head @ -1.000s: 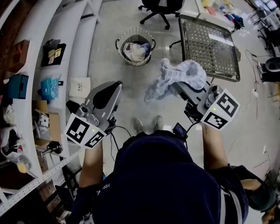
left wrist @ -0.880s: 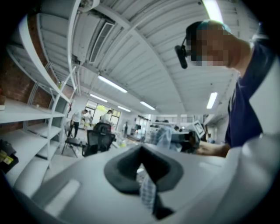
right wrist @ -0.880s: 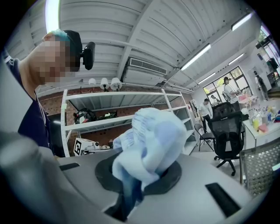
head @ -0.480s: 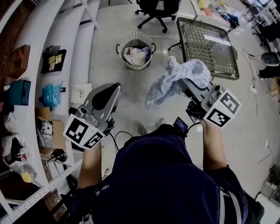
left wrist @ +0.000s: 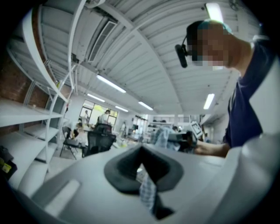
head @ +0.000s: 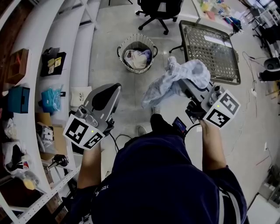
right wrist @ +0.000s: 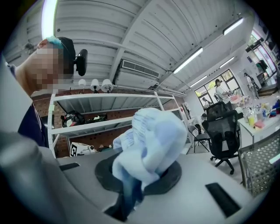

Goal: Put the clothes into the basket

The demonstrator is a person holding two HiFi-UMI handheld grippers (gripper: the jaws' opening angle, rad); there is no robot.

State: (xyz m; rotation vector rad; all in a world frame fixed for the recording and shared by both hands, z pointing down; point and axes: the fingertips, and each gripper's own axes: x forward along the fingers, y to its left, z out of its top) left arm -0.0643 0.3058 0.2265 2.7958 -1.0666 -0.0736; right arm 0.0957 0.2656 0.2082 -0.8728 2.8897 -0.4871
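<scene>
looking down from the head view, i hold my right tool (head: 186, 87) out level over the floor (head: 118, 113), clamped on a pale blue garment (head: 192, 70). the garment is bunched over the tool's tip and one end trails down to the left of it. my left tool (head: 114, 89) is level too, well apart from the right one, with nothing hanging from it that this view shows. the basket (head: 120, 46) stands on the floor ahead of both tools, with light clothes (head: 136, 57) lying inside it. the held garment is not over it, only nearer to me and to its right. a metal mesh rack (head: 210, 48) stands right of the basket, an office chair (head: 159, 6) is beyond, and white shelving (head: 26, 87) runs down my left side.

the left gripper view shows that tool's jaws drawn close, leaving only a narrow slit. a thin strip of checked cloth (left wrist: 148, 192) sits in that slit, pinched there as far as i can see. past the tip i see my right tool (left wrist: 183, 136) with the garment (left wrist: 162, 136) on it.

the right gripper view shows the garment (right wrist: 151, 140) rising as a rounded bundle out of the jaws, which are closed on its lower folds. a darker fold runs down into the gap between them. behind it are the shelving (right wrist: 109, 98), the office chair (right wrist: 223, 127) and an edge of the mesh rack (right wrist: 262, 166).
</scene>
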